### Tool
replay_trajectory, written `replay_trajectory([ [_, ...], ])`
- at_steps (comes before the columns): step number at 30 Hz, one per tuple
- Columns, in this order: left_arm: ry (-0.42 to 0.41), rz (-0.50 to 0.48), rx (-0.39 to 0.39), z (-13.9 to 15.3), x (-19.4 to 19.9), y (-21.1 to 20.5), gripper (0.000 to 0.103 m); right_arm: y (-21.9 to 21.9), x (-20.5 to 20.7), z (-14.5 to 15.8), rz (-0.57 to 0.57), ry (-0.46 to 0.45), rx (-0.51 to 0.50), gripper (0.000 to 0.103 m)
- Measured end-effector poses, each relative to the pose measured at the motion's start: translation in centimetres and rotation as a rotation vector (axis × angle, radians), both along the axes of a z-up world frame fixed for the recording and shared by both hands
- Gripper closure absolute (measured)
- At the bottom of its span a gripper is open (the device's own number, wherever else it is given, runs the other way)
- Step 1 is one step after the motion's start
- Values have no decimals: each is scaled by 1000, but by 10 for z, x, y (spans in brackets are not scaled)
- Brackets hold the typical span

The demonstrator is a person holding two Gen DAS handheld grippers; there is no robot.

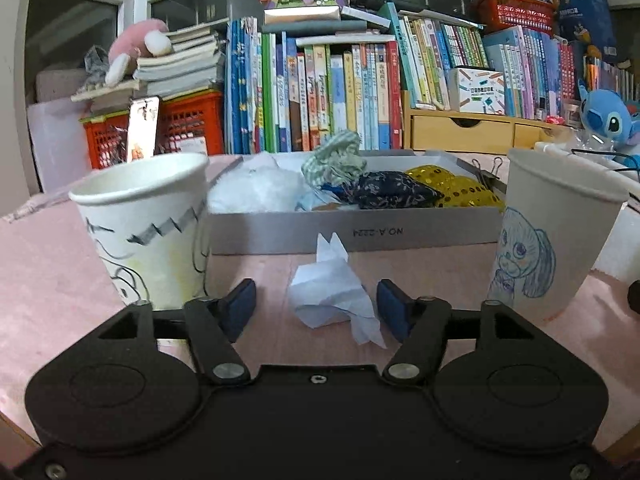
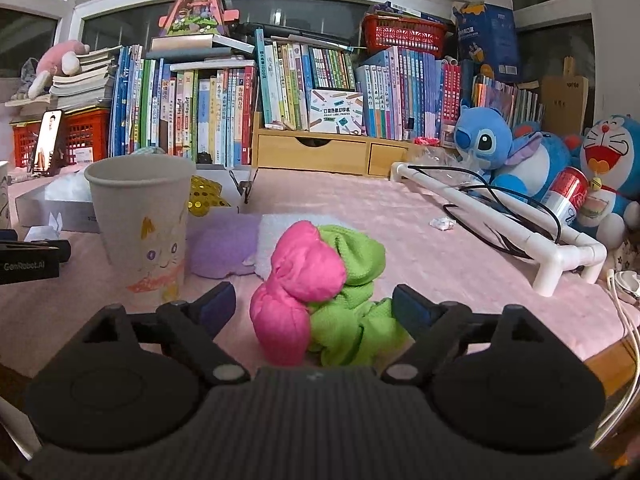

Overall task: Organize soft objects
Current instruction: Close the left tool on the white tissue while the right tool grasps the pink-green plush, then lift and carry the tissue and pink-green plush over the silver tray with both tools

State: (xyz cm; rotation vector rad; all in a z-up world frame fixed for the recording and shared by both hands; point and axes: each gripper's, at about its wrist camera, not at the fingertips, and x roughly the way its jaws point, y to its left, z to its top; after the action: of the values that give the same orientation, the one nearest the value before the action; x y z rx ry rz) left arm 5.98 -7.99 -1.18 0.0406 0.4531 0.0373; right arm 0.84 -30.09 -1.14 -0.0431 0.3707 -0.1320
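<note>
My left gripper (image 1: 316,304) is open, its blue pads either side of a crumpled white tissue (image 1: 332,296) lying on the pink table. Behind it stands a grey box (image 1: 348,226) holding white fluff (image 1: 256,186), a green checked cloth (image 1: 336,158), a dark floral pouch (image 1: 392,190) and a gold sequin piece (image 1: 456,188). My right gripper (image 2: 314,306) is open around a pink cloth bundle (image 2: 298,284) and a green cloth (image 2: 352,300) on the table. A purple cloth (image 2: 224,250) and a white cloth (image 2: 272,240) lie behind them.
Paper cups stand left (image 1: 148,224) and right (image 1: 552,236) of the tissue; the right wrist view shows a cat-drawn cup (image 2: 142,224). A white pipe frame (image 2: 520,224) with a cable, a red can (image 2: 566,196) and plush toys (image 2: 486,140) sit at right. Bookshelves line the back.
</note>
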Motion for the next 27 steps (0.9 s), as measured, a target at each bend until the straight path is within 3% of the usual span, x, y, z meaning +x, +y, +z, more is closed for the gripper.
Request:
replay_trajectory([
  [4,8,-32,-1,-1,0,0,65,-1,1,-2,1,3,10,12],
  [14,-30,-76,15,9,-11,-3,65,-2,1,-1,-16,4,10,39],
  [18,-54,-99,10,19,-17,-4,65,-2,-5,7,-17,-15,21,57],
  [27,-97,-132,-18,46,-29,0,65,-1,-15,30,-15,-71,19,62],
])
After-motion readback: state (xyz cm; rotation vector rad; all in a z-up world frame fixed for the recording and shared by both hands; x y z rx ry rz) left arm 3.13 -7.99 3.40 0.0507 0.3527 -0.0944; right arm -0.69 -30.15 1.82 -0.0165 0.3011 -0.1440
